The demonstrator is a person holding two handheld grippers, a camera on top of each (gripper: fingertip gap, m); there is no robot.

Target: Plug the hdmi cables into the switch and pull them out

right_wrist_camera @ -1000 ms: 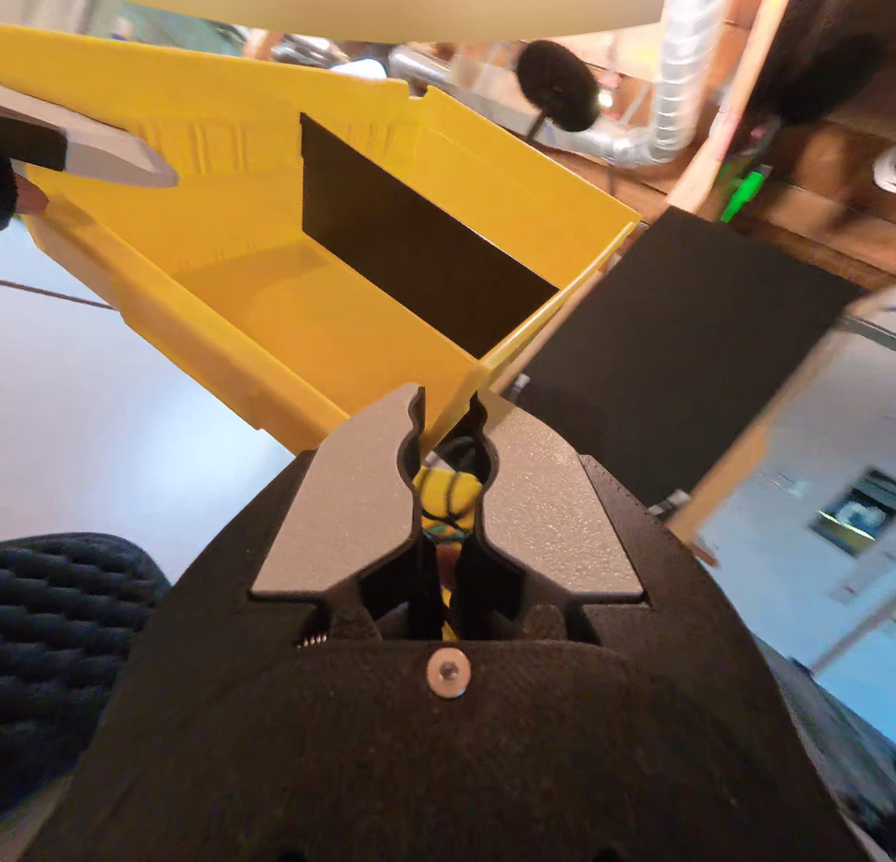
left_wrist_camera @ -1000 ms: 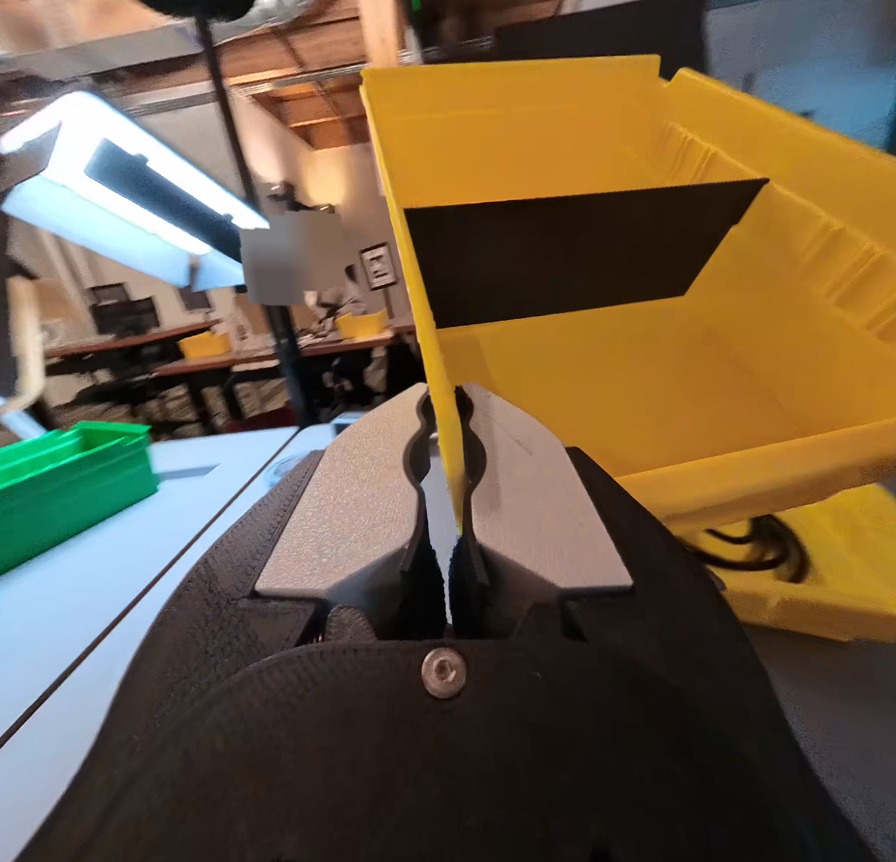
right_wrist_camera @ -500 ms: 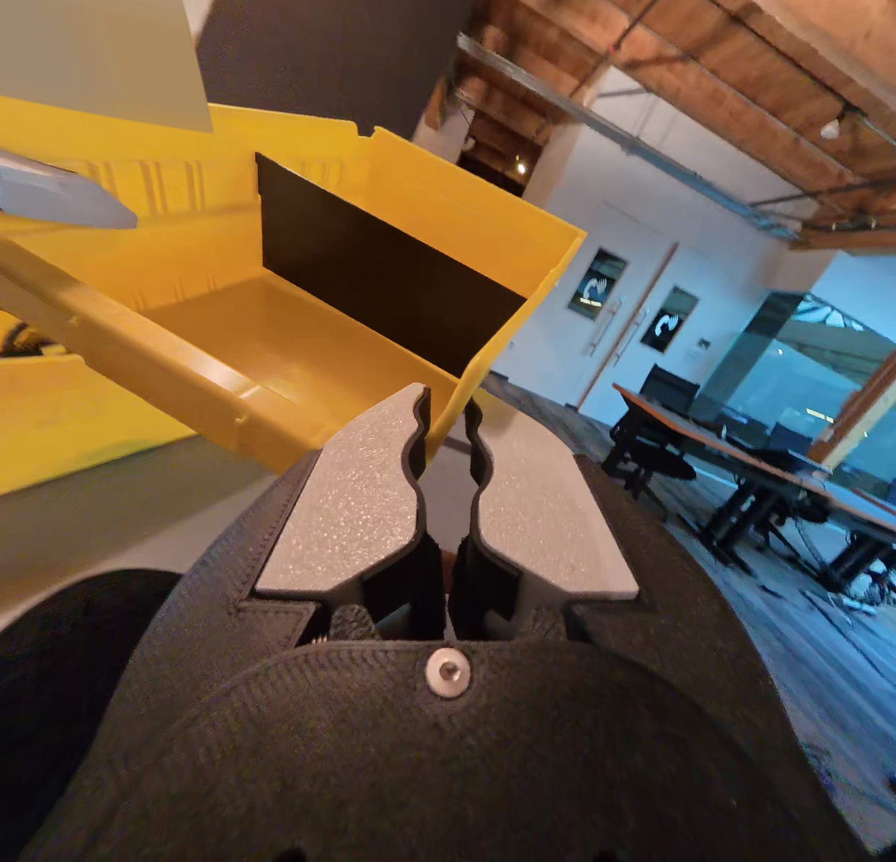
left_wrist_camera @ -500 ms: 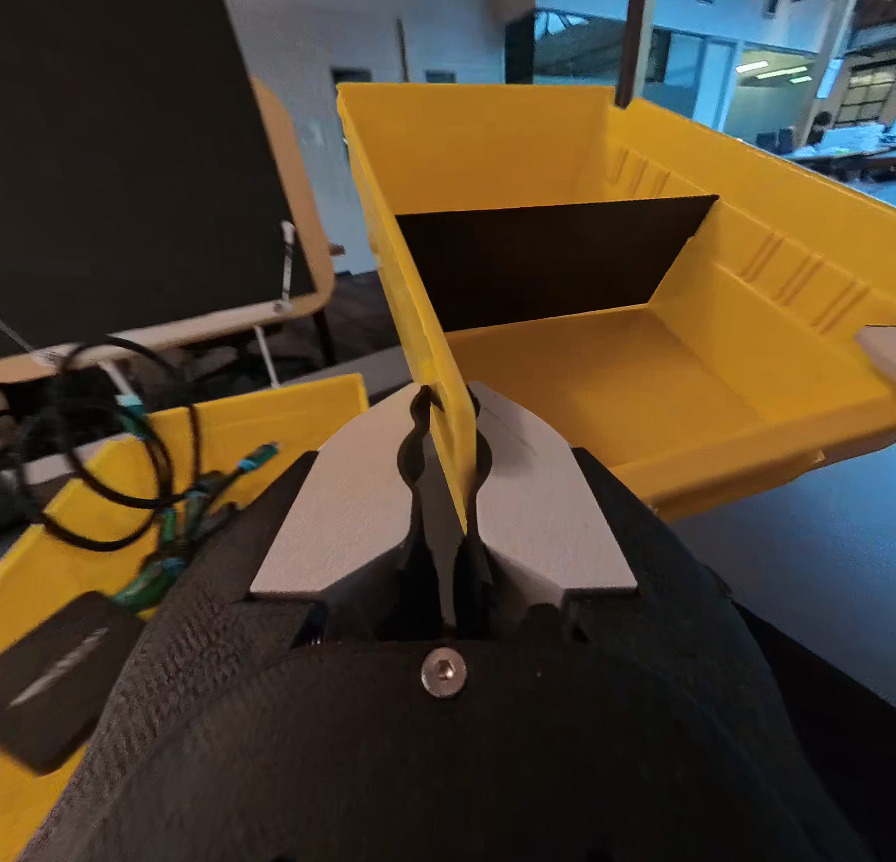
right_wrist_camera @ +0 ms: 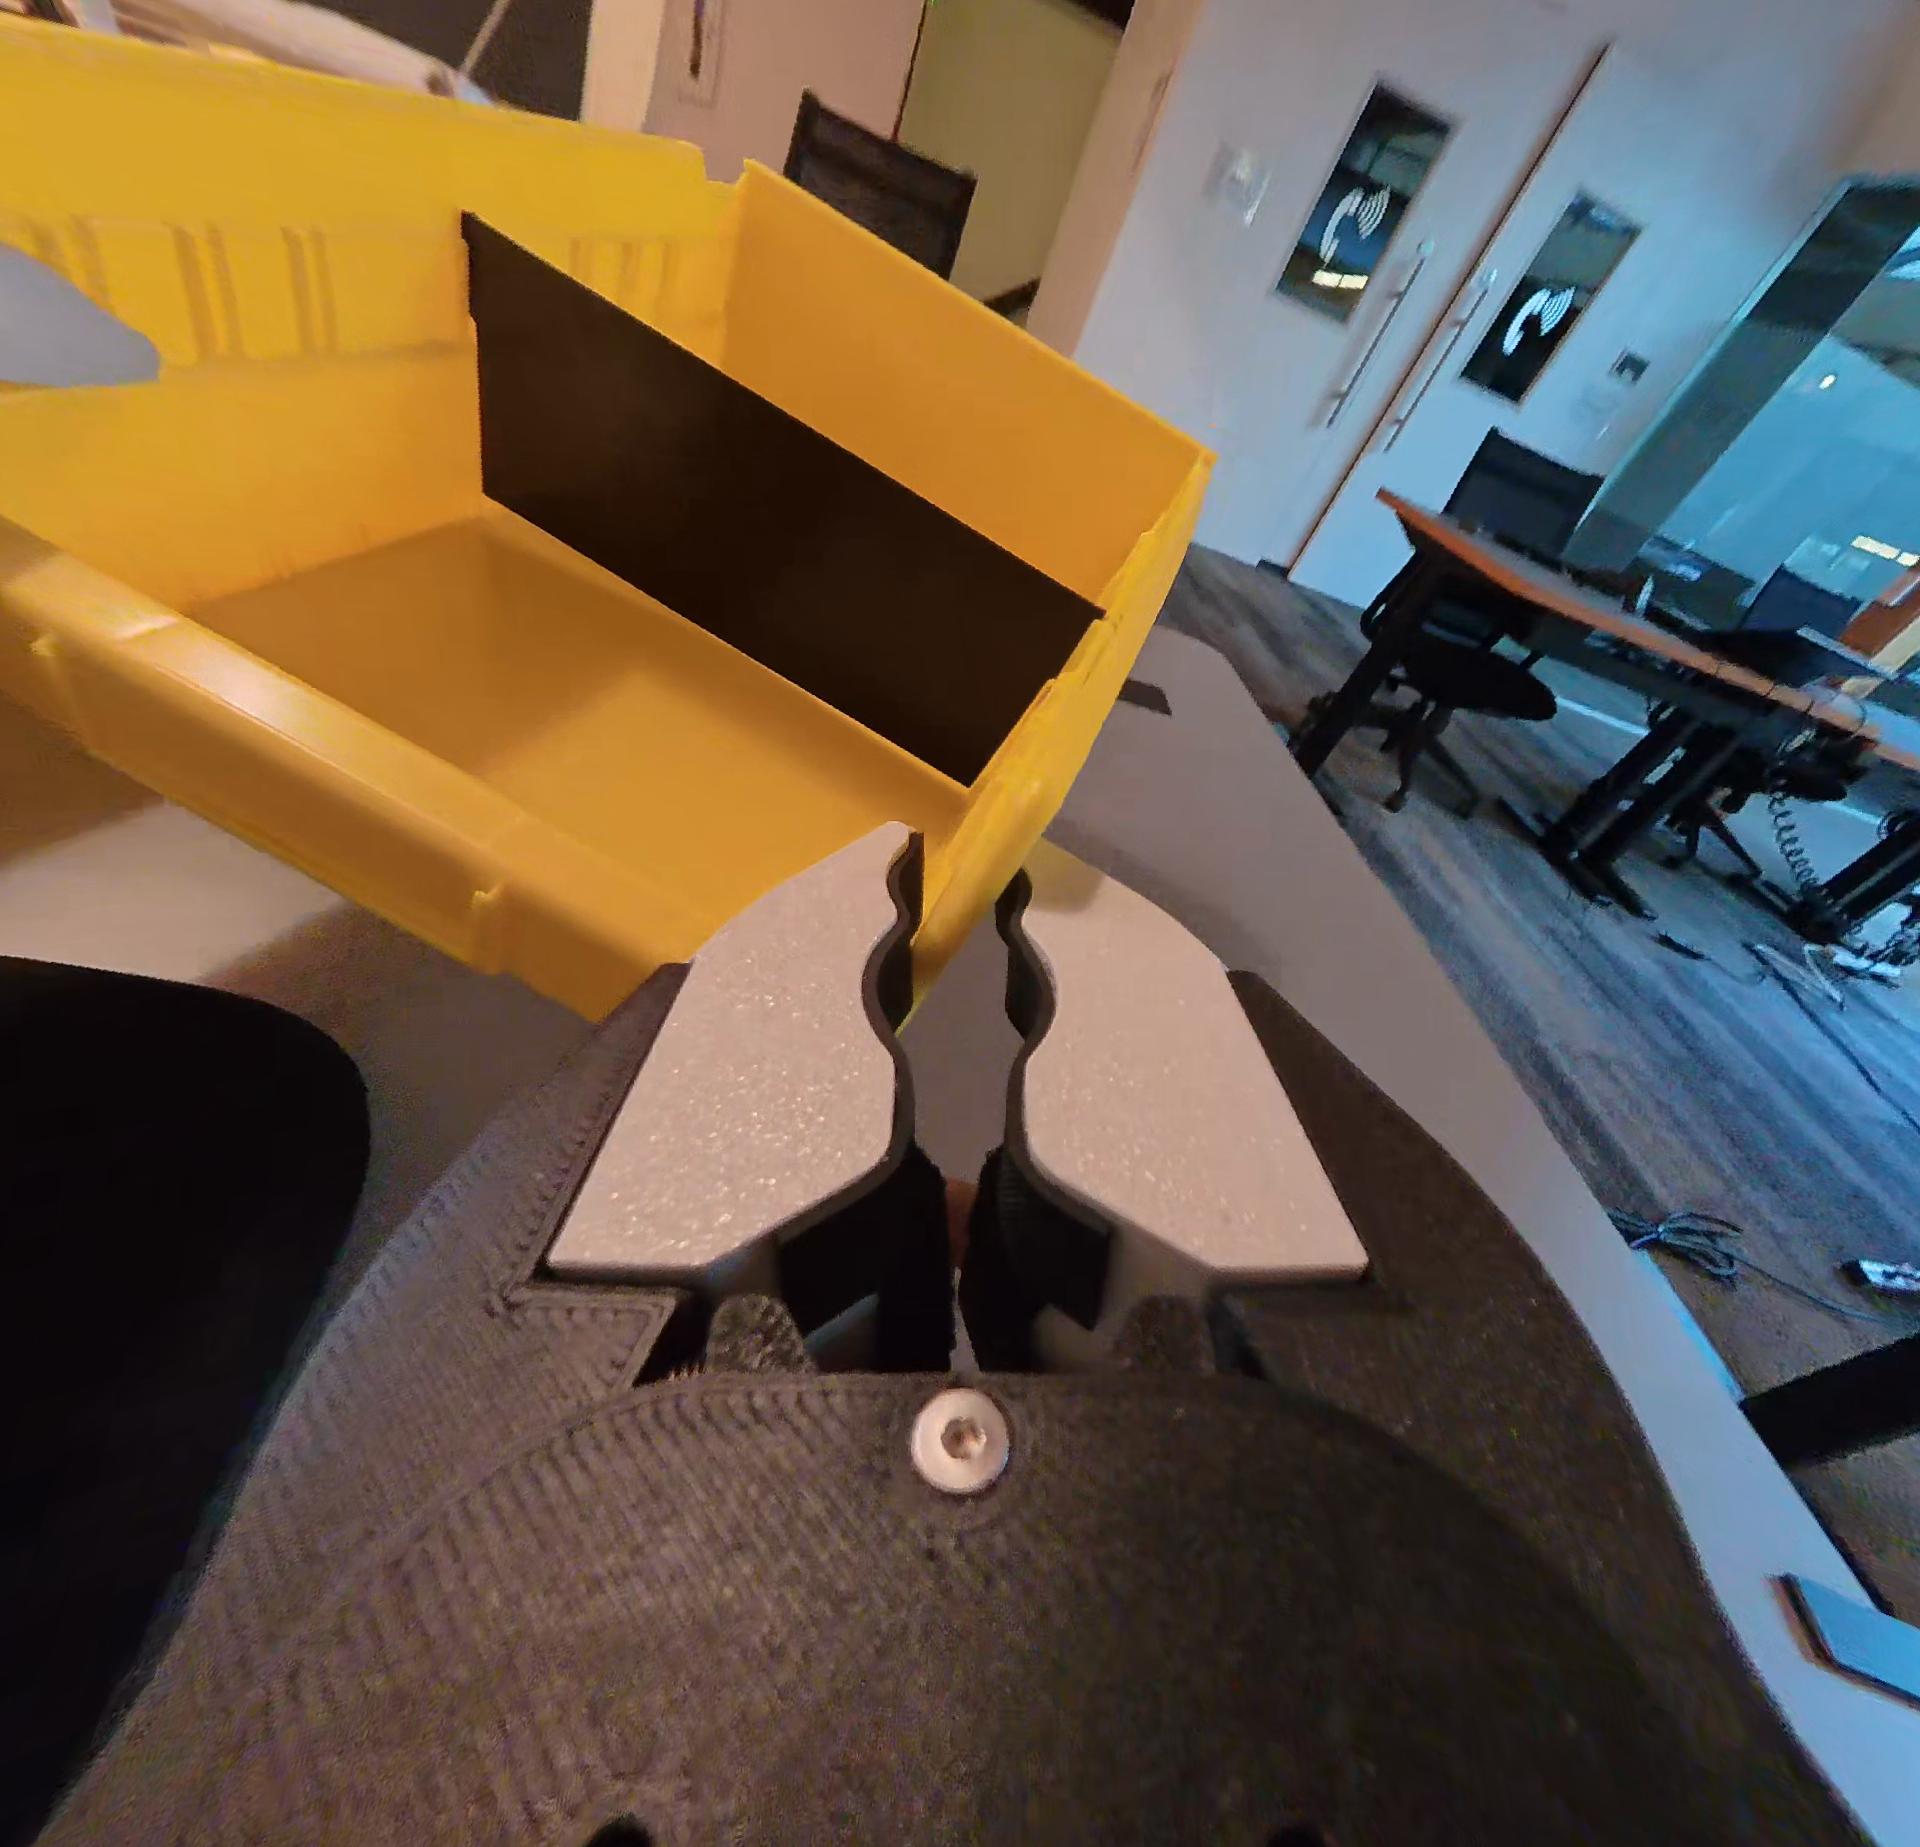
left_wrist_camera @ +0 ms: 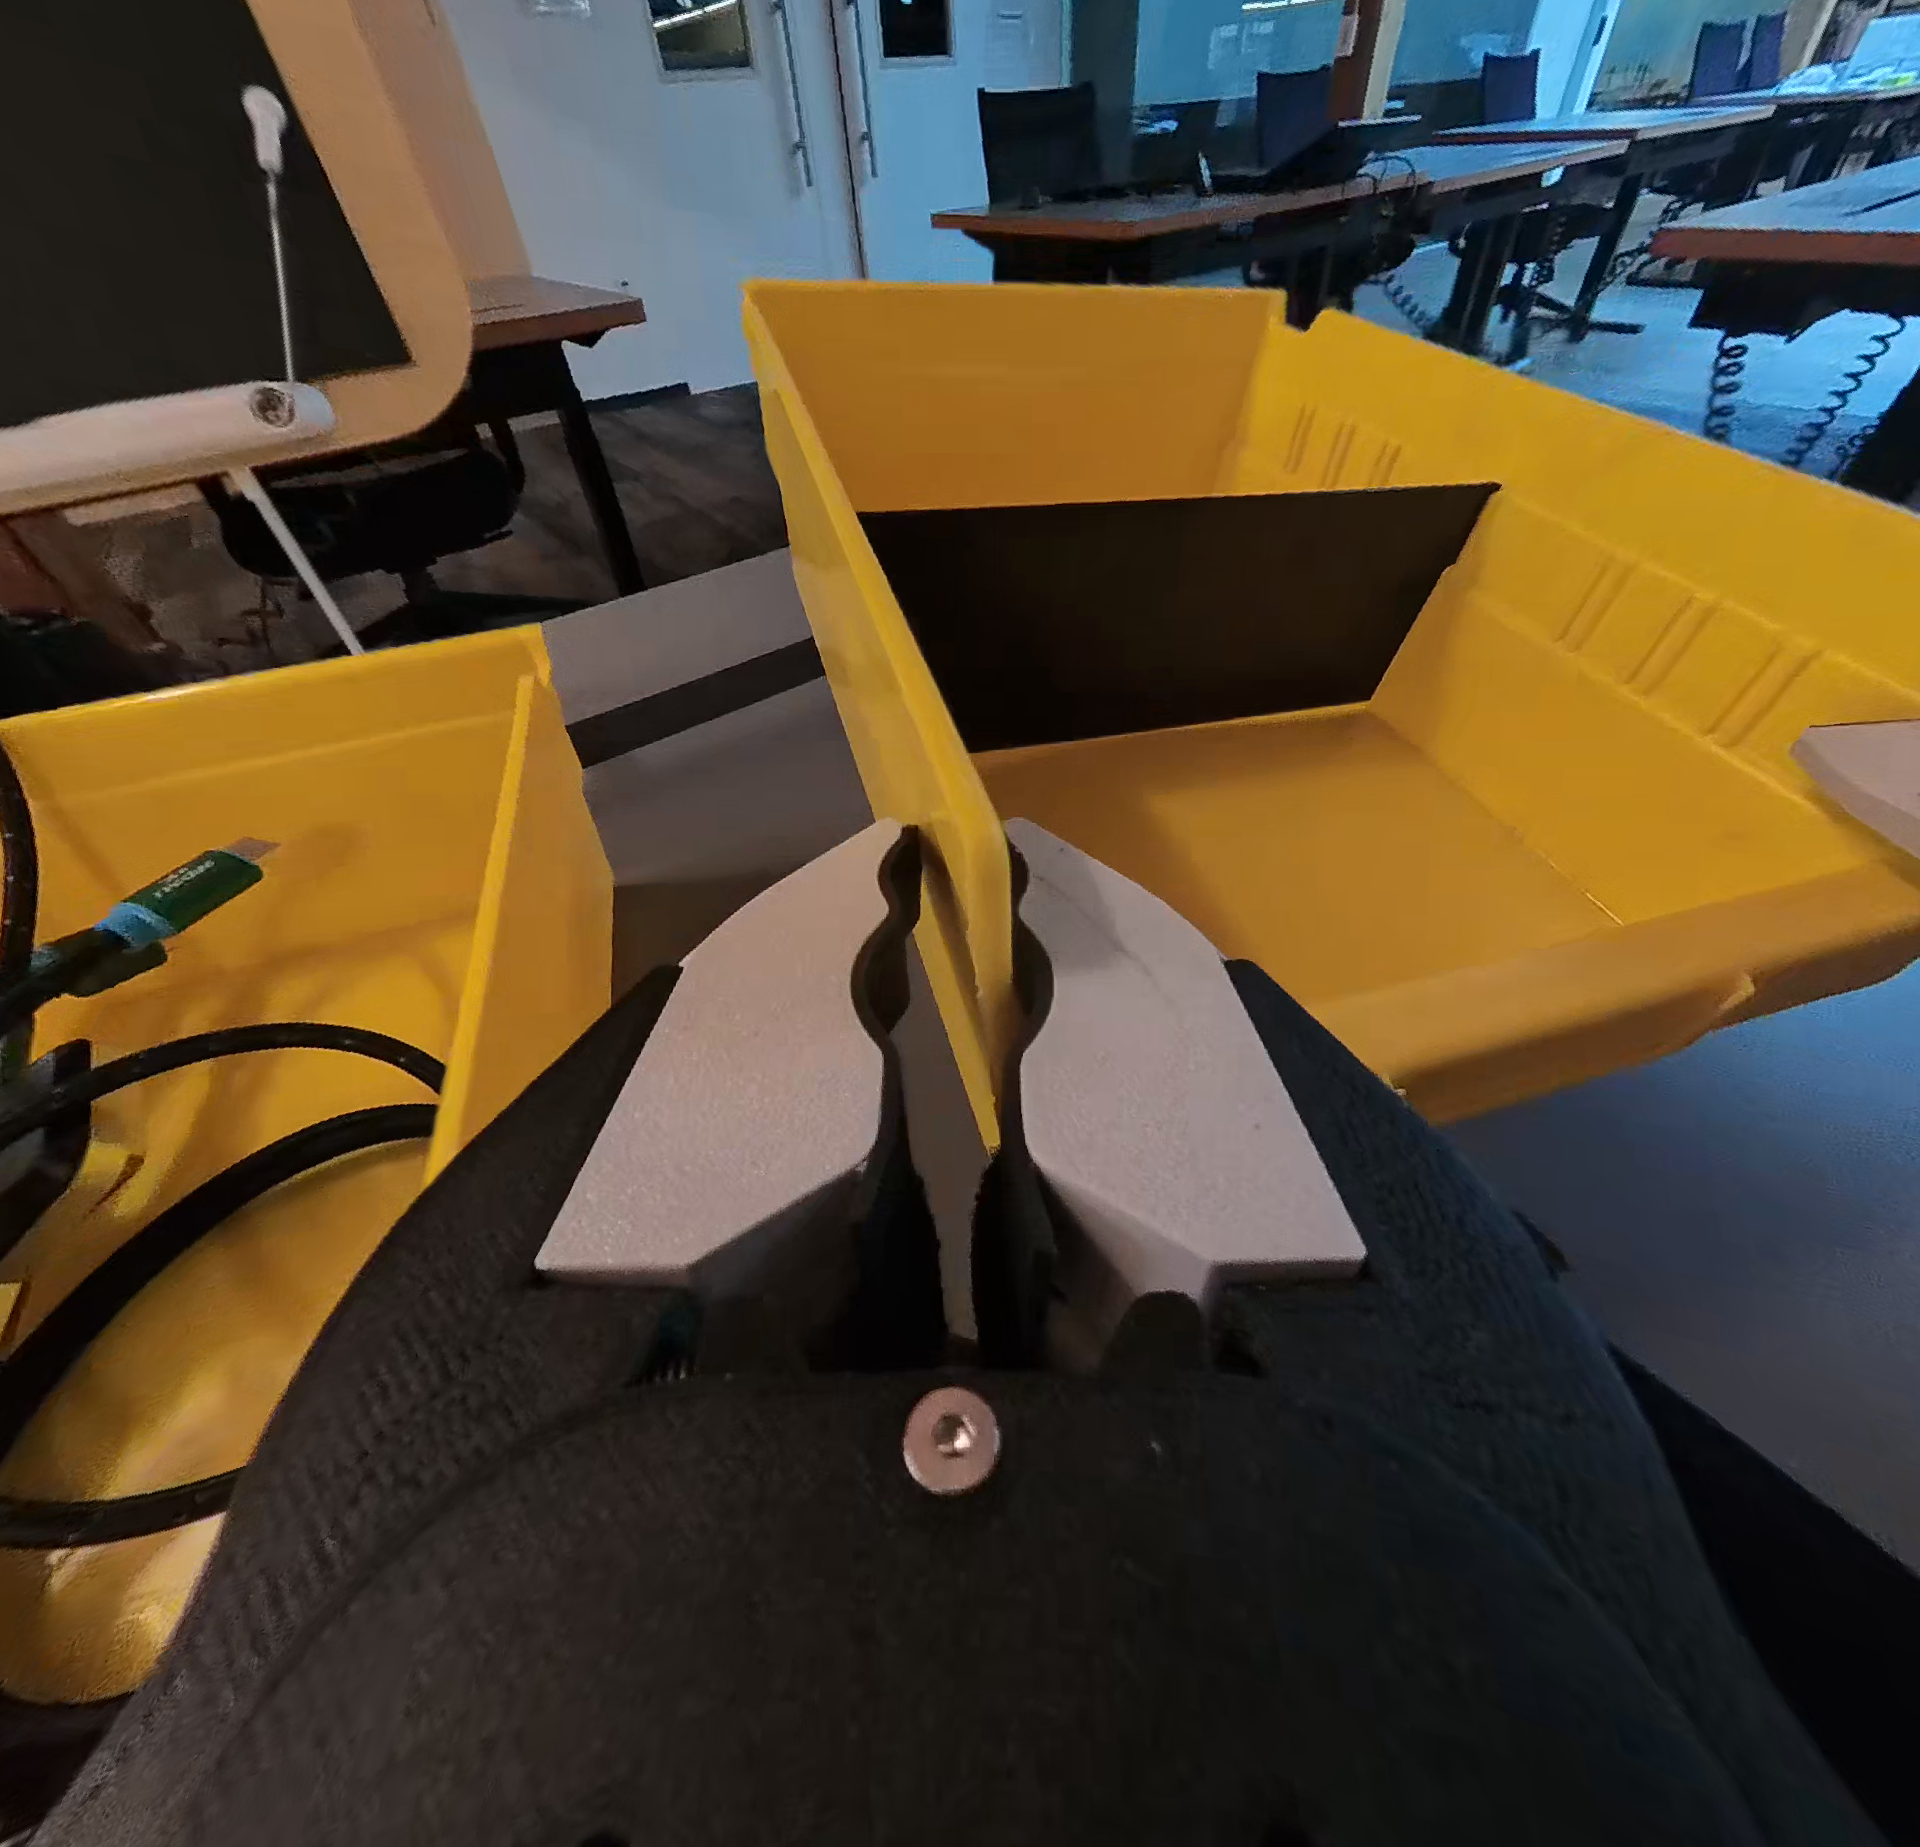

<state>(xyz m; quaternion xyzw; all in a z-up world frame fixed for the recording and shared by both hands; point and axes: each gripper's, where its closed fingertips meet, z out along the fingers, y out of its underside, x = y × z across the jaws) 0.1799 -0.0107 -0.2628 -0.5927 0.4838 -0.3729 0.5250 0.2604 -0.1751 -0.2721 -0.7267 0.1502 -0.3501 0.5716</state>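
In the left wrist view, the left hand-held gripper (left_wrist_camera: 961,950) pinches the side wall of a yellow bin (left_wrist_camera: 1351,862) with a black divider (left_wrist_camera: 1153,613). A second yellow bin (left_wrist_camera: 312,810) to the left holds black hdmi cables (left_wrist_camera: 208,1153).

In the right wrist view, the right hand-held gripper (right_wrist_camera: 956,914) pinches the bin's (right_wrist_camera: 416,675) opposite wall above the grey tabletop (right_wrist_camera: 1247,914).
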